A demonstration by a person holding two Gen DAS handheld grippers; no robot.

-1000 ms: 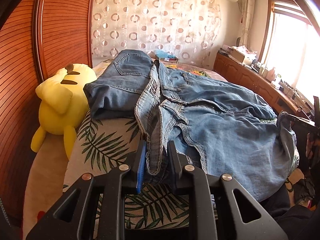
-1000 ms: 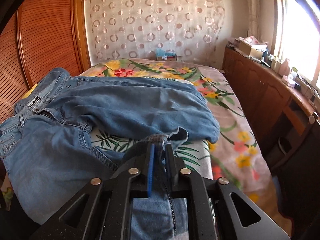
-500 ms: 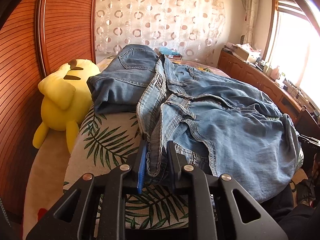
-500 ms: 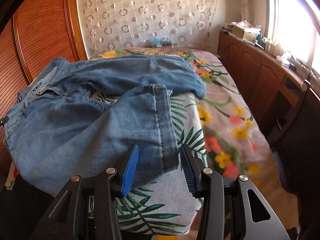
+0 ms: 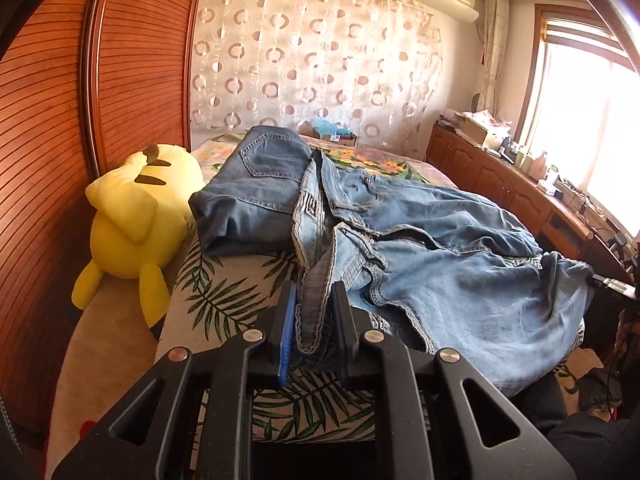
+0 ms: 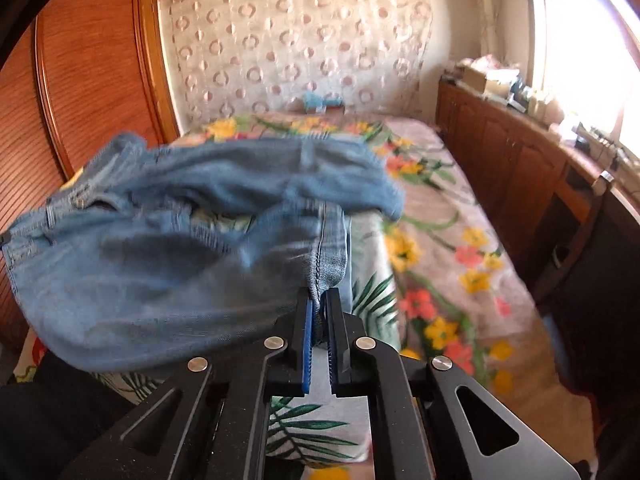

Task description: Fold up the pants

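Left wrist — one jeans (image 5: 440, 248), one plush (image 5: 132, 216), two tongs (image 5: 314, 312) clamped.

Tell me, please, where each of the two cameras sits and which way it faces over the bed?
Left wrist: rides behind the left tongs, shut on the jeans at the waistband, looking up the bed past a yellow plush.
Right wrist: rides behind the right tongs, just closed on a leg hem, facing the curtain.
Shared: jeans, bed, curtain, wooden cabinets.
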